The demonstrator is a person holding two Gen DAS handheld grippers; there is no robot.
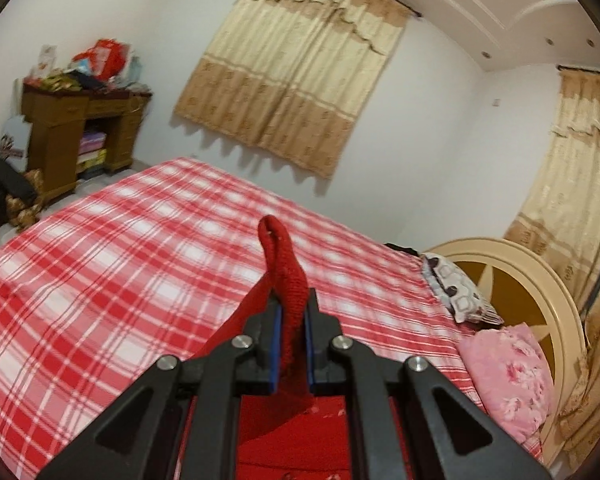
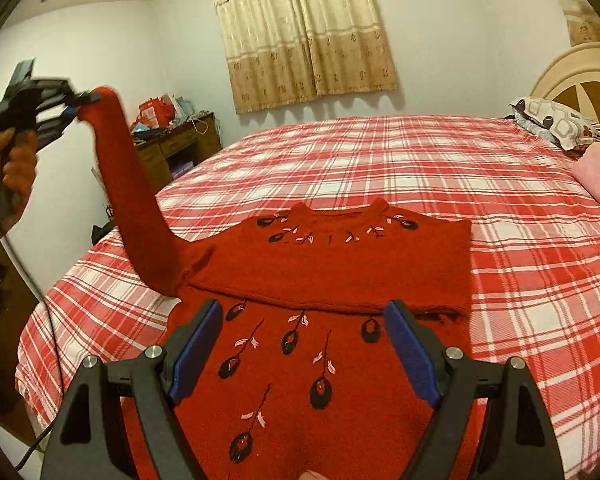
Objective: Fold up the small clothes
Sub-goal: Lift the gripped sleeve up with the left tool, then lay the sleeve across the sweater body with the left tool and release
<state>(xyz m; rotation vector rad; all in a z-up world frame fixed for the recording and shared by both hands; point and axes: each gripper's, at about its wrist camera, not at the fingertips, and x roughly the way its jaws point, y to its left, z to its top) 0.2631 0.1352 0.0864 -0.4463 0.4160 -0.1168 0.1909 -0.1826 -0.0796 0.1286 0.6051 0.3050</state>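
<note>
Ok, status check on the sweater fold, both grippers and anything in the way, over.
Left gripper shut on sleeve, lifted off the bed. Right gripper open, empty, above red sweater. Sweater partly folded. Nothing in the way.

A red-and-white plaid bed sheet (image 2: 380,168) is spreading ahead of the claws. Beige curtains (image 2: 304,28) are hanging on the wall beyond it. Pillows (image 1: 460,292) are lying to the right by a cream headboard (image 1: 520,280), and a cluttered wooden desk (image 1: 76,128) is standing far left.
</note>
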